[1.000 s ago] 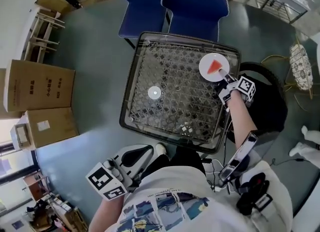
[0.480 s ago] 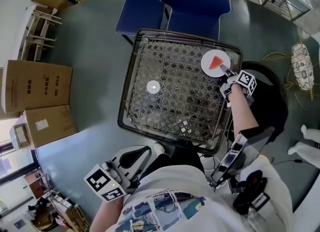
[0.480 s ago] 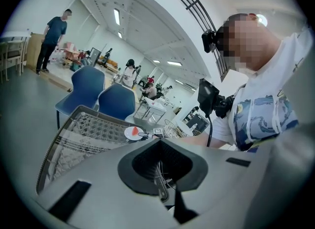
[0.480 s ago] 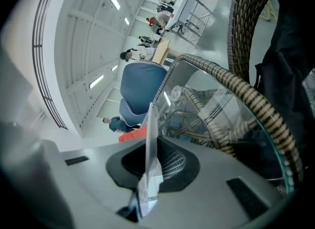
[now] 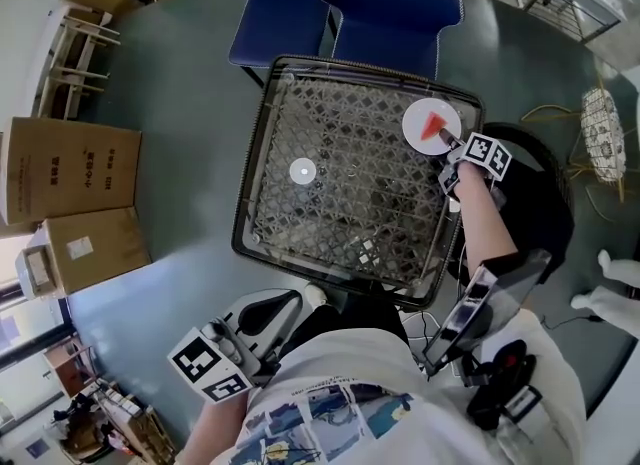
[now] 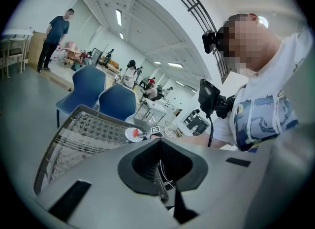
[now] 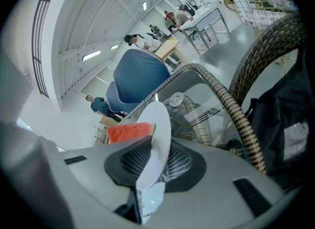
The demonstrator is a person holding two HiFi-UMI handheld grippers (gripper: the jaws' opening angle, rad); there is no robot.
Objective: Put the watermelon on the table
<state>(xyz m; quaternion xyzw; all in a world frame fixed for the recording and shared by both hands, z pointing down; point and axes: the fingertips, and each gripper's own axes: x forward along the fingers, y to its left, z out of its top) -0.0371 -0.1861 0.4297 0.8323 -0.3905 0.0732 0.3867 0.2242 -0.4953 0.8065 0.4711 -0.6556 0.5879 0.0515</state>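
Right claw [image 5: 449, 141]: it pinches the rim of the white plate [image 5: 418, 116] over the far right corner of the tabletop [image 5: 340, 208].
Watermelon [image 5: 433, 129]: a red slice that lies on that plate, over the same corner of the tabletop.
Left claw [image 5: 268, 313]: pressed together with nothing in it, off the near edge of the tabletop, by the person's lap.
Slip risk: the claw grips only the thin rim. I think the plate could tip and the slice could slide off.
Edge risk: the plate is close to the right edge of the tabletop. If it is set down too far out, it could fall to the floor.
Glass risk: the tabletop is glass, so a hard drop could make a bang or a crack.
Hard to tell: whether the plate rests on the tabletop or hangs just above it.
Cut off: in the right gripper view the plate [image 7: 160, 124] shows side-on, and the claw [image 7: 147, 166] covers part of the slice [image 7: 129, 131].
Too small: a white round thing [image 5: 302, 170] near the middle of the tabletop. I cannot say what it is.
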